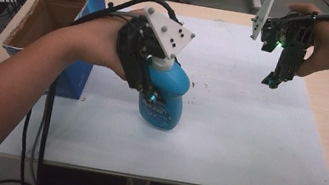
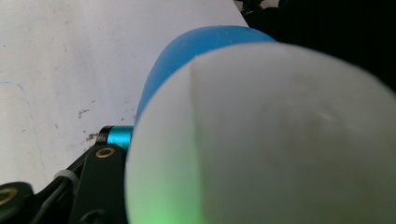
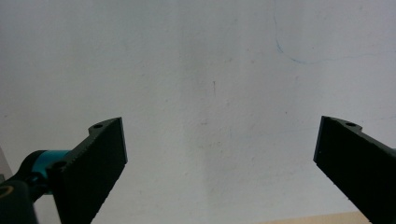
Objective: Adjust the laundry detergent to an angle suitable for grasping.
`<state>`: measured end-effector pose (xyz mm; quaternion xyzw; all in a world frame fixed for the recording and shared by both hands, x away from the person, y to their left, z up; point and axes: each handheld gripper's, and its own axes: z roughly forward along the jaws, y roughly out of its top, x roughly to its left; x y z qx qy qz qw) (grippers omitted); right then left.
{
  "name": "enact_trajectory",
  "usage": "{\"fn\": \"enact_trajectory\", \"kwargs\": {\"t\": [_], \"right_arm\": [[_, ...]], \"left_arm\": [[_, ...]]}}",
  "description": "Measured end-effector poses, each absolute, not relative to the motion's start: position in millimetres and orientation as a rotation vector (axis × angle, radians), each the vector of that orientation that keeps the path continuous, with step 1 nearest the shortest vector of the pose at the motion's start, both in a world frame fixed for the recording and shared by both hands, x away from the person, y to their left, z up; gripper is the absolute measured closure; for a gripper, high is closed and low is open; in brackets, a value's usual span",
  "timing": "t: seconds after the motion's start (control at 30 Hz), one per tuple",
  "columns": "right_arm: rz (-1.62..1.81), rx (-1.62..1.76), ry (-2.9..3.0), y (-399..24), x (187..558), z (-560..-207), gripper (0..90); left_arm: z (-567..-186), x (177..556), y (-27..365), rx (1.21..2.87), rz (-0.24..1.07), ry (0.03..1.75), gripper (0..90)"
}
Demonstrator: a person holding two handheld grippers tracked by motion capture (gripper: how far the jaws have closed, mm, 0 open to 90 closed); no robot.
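left tool [image 1: 146, 82] clamped on blue spray bottle [image 1: 163, 100] near its white head, held upright just over white surface [image 1: 246, 136], likely for setting down; right tool [image 1: 278, 66] spread, empty, well apart; cardboard box [image 1: 55, 8] beside.

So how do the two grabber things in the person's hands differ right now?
The left gripper is clamped on a blue spray bottle over the white mat; the right gripper holds nothing. The left one's jaws are closed on the bottle; the right one's stand wide apart. The left sits low by the cardboard box; the right hangs above the mat. Both are black, hand-held and cabled.
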<state>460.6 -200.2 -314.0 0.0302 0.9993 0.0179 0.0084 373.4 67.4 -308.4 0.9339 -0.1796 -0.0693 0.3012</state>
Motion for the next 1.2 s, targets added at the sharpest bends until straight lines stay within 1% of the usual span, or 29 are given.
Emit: {"fn": "enact_trajectory", "kwargs": {"t": [0.23, 0.43, 0.7, 1.2], "right_arm": [[0.054, 0.101, 3.122, -201, 461, -314, 1.8], [0.053, 0.107, 3.122, -202, 462, -315, 1.8], [0.054, 0.104, 3.122, -201, 463, -316, 1.8], [0.048, 0.101, 3.119, -200, 461, -316, 1.8]], "left_arm": [[-318, 377, 68, 2.484, -0.2, -0.486, 42.9], [-323, 380, 68, 2.477, -0.181, -0.493, 42.8], [-332, 380, 68, 2.486, -0.193, -0.501, 42.8], [-332, 376, 68, 2.499, -0.175, -0.488, 41.6]]}}
